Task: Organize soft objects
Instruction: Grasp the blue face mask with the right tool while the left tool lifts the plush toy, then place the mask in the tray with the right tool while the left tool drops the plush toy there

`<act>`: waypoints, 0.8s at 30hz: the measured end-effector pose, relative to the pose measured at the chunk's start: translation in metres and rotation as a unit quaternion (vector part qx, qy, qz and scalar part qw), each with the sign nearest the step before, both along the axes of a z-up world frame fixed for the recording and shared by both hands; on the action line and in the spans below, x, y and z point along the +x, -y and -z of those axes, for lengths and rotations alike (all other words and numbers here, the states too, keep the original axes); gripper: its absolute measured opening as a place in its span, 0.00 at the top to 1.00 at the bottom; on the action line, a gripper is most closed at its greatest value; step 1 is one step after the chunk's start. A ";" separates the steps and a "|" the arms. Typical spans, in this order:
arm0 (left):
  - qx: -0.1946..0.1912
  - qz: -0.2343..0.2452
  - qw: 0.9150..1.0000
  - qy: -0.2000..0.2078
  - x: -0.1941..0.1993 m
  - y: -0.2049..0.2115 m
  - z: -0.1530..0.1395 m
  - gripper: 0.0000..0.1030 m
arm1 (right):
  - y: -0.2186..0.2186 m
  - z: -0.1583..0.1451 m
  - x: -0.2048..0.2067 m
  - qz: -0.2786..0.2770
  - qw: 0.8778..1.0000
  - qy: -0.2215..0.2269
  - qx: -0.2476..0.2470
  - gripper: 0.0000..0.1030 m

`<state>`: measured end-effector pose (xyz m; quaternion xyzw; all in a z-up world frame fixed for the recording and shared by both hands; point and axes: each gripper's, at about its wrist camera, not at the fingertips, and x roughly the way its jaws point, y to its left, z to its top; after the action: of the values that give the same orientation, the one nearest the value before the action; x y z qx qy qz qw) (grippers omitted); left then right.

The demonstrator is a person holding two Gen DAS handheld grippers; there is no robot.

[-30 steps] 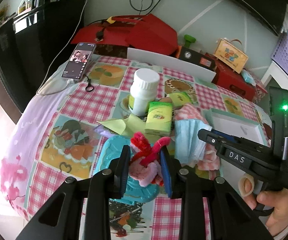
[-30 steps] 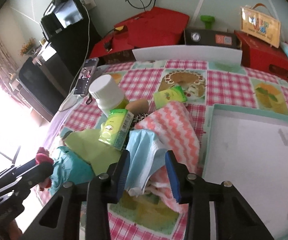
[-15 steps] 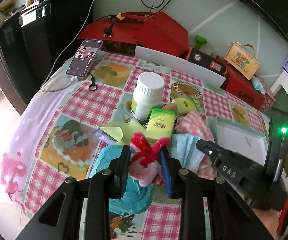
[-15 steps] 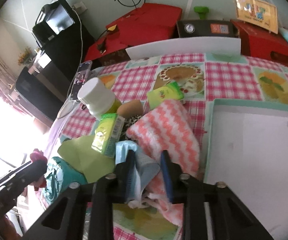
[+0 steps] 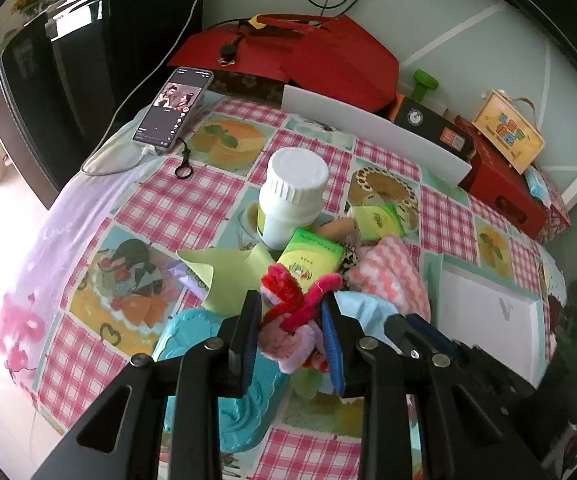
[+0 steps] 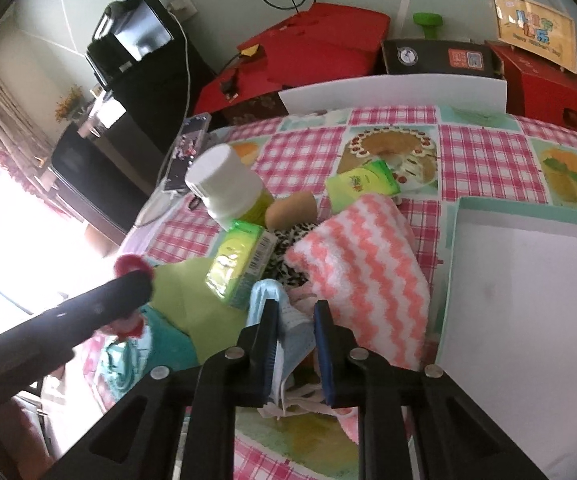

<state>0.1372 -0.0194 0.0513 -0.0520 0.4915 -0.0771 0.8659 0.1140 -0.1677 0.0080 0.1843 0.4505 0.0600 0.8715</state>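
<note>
- While both grippers hold something soft, the sorting looks mid-way: the left gripper has its jaws clamped on a fuzzy pipe-cleaner bundle, held above the teal cloth near the desk's left edge.
- The right gripper has its jaws pinched on a blue face mask, just beside the pink striped towel.
- Next, I'd guess each load goes right into the white tray; the mask must lift free of the pile.
</note>
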 end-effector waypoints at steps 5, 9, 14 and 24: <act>0.000 -0.009 1.000 0.019 0.005 0.006 -0.015 0.70 | 0.008 -0.018 -0.006 0.008 1.000 0.023 0.014 0.81; 0.002 -0.002 0.999 0.042 0.005 0.014 -0.031 0.70 | 0.018 -0.042 -0.015 0.018 0.998 0.059 0.023 0.81; -0.006 0.015 0.998 0.069 0.002 0.027 -0.050 0.70 | 0.037 -0.078 -0.031 0.040 0.993 0.105 0.024 0.81; -0.021 0.082 0.991 0.100 -0.005 0.087 -0.070 0.70 | 0.099 -0.144 -0.087 0.139 0.972 0.190 -0.021 0.81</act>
<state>0.1326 -0.1064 0.1210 -0.0215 0.4033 -0.1627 0.9002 0.0270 -0.2667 0.1521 0.2118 0.2479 -0.0373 0.9446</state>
